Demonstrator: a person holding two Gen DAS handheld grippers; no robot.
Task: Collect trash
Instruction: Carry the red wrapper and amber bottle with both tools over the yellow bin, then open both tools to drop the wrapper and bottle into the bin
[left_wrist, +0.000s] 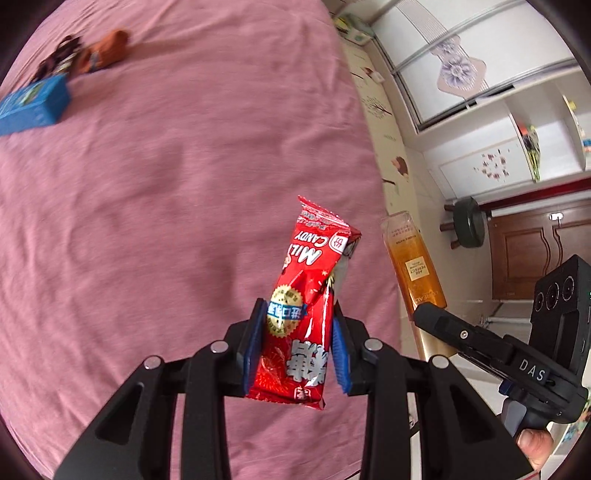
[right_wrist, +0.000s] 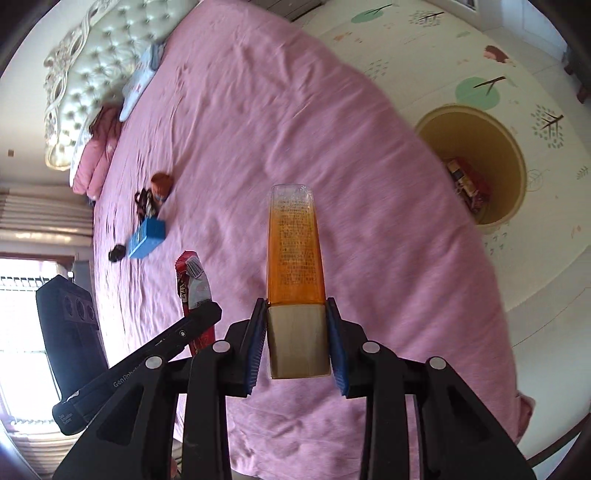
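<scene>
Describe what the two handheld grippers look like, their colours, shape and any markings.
Both are black, with angular linkage arms, silver pivot bolts and ribbed blue pads. The left gripper and right gripper match. Each body carries a boxy module with three round lenses; white lettering reads DAS on the right one.

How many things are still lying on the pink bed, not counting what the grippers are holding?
4, clustered near the far side of the bed: a blue box, a small black object beside it, a dark tangled item, and a brown-orange item. Folds may hide more.
</scene>
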